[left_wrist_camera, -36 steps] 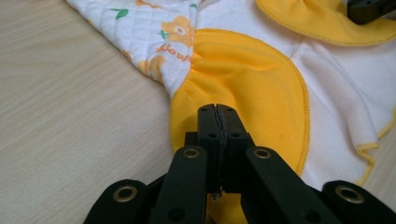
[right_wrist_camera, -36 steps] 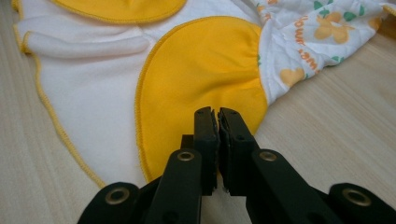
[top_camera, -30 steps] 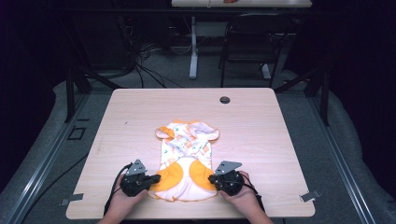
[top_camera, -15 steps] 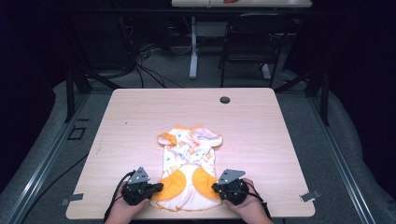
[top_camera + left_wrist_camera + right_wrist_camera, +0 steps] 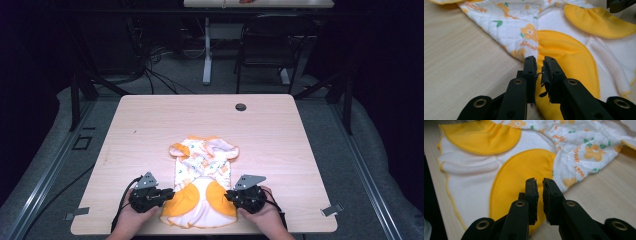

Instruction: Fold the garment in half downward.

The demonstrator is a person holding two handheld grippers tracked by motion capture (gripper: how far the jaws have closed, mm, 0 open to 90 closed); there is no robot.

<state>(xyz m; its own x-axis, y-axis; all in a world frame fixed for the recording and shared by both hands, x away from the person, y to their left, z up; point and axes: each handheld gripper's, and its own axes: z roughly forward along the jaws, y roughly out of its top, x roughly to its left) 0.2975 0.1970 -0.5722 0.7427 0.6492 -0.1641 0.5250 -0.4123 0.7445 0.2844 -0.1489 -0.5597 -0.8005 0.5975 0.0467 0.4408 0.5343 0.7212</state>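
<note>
- A small white baby garment (image 5: 202,187) with orange flower print and two yellow-orange panels lies flat on the worktop (image 5: 150,125), near the edge where the person stands, its hem toward that edge and its sleeves pointing away.
- The left gripper (image 5: 538,62) sits at the garment's left side; its fingers (image 5: 530,67) stand a narrow slit apart, tips right at the edge of the nearer yellow-orange panel (image 5: 566,60). I cannot tell whether any cloth is caught between them.
- The right gripper (image 5: 539,182) sits at the garment's right side, its fingers (image 5: 549,190) likewise a thin gap apart, tips over the edge of the other yellow-orange panel (image 5: 524,172); whether they pinch cloth is unclear too.
- In the high view, the left gripper (image 5: 167,194) and right gripper (image 5: 229,195) flank the hem, each held in a hand (image 5: 127,220) coming in from the near edge.
- Beyond the fingers, far across the worktop, is a small dark round hole (image 5: 240,107).
</note>
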